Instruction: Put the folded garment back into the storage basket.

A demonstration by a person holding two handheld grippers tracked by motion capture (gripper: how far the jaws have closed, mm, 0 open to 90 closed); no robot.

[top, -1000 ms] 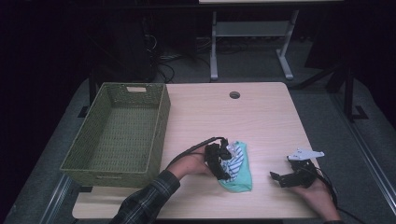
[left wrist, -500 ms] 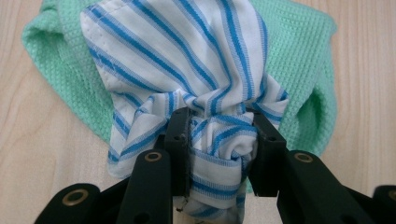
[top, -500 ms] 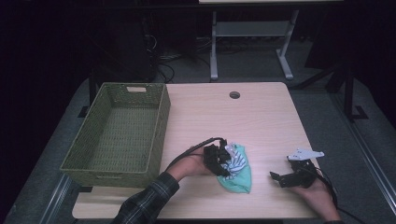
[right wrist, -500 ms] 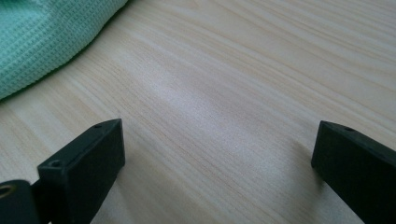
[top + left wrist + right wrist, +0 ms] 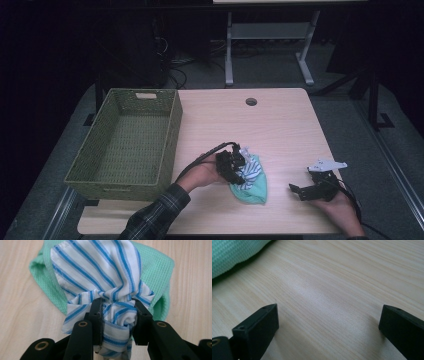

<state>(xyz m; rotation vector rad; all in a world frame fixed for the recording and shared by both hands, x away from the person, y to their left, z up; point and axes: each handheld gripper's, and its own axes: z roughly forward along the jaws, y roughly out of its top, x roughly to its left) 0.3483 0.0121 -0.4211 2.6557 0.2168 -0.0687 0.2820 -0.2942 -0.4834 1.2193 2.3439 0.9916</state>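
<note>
A white cloth with blue stripes (image 5: 95, 267) lies on top of a mint-green waffle cloth (image 5: 160, 272) on the wooden table. My left gripper (image 5: 117, 305) has just closed its jaws and is shut on a bunched fold of the striped cloth. In the high view the left gripper (image 5: 240, 169) sits at the left edge of the striped cloth (image 5: 251, 167), with the green cloth (image 5: 254, 191) spread below it. My right gripper (image 5: 295, 190) rests open near the table's front right, its jaws pointing left. My right gripper (image 5: 329, 315) has bare wood between its jaws, and the green cloth (image 5: 232, 255) lies beyond them.
A green woven basket (image 5: 172, 130) with nothing in it stands on the left of the table (image 5: 280, 130). A round cable hole (image 5: 251, 101) is near the far edge. Dark floor and desk legs lie beyond the table.
The left gripper's jaws have closed on the striped cloth and bunched it up. The right gripper has not moved.
</note>
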